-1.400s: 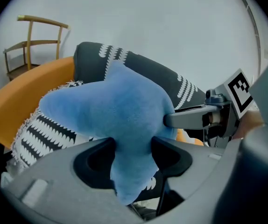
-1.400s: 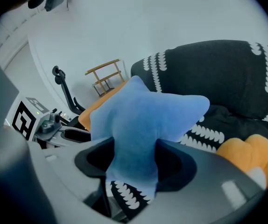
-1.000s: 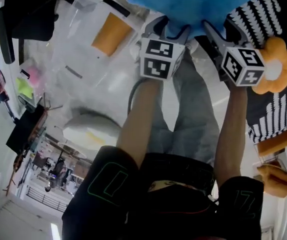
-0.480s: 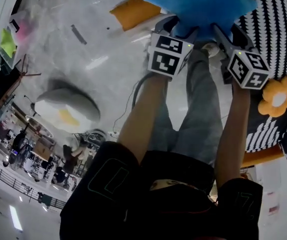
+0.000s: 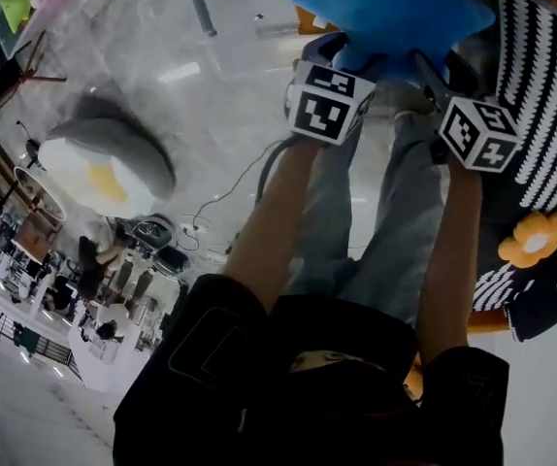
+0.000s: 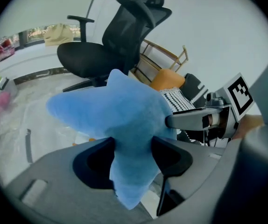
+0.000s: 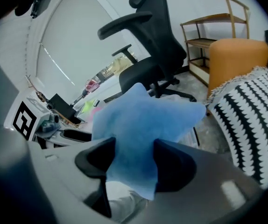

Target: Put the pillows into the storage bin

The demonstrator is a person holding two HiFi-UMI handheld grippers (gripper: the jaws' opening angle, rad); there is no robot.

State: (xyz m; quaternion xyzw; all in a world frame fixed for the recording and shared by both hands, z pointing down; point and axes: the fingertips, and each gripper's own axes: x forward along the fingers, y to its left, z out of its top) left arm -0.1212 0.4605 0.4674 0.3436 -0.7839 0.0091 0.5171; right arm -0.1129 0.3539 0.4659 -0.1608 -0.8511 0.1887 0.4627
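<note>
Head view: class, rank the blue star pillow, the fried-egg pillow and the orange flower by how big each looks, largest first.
1. blue star pillow, though it is nearer the camera and cut off by the top edge, so first place is unsure.
2. fried-egg pillow, fairly close behind.
3. orange flower, clearly smallest.

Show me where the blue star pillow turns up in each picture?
Head view: blue star pillow at the top, right of centre.
Left gripper view: pillow in the centre, pinched between the jaws.
Right gripper view: pillow in the centre, pinched between the jaws.
Shared landmark: black-and-white striped cushion, right of the pillow in every view.
</note>
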